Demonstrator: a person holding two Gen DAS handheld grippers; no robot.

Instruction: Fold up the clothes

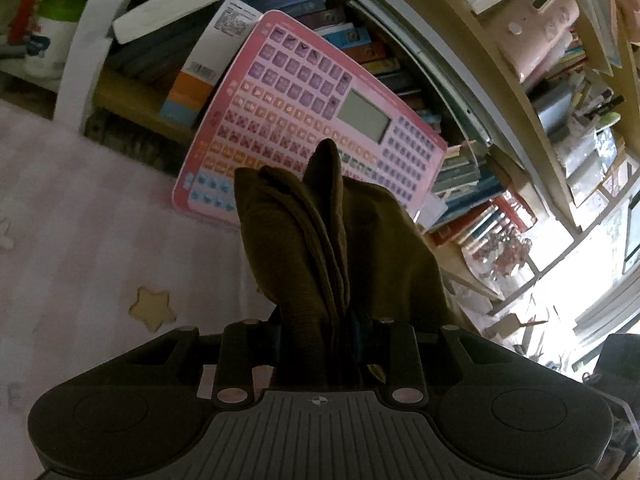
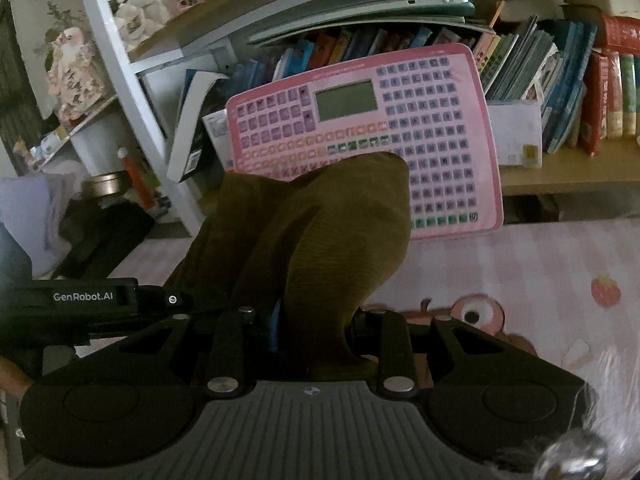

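Both grippers are clamped on the same olive-brown garment (image 1: 320,240): the left gripper (image 1: 320,320) pinches several bunched layers of it, and the right gripper (image 2: 312,320) bites a broad flap. In each wrist view the ribbed cloth rises ahead of the jaws, lifted clear of the pink striped bedsheet (image 1: 100,240), with the rest of the garment out of sight below. How far the folding has gone cannot be judged from this.

Risks from here, as a judgement: the left pinch gathers uneven layers, so one could slip free and spoil an edge; pulling the two grips apart unevenly would skew the fold. A pink learning tablet (image 2: 400,140) leans on the bookshelf (image 2: 560,176) just beyond, and a swinging hem could knock it over.

Readable writing: "GenRobot.AI" on the black gripper body (image 2: 84,296) at the left of the right wrist view. Book spines and the tablet's keys are too blurred to read.
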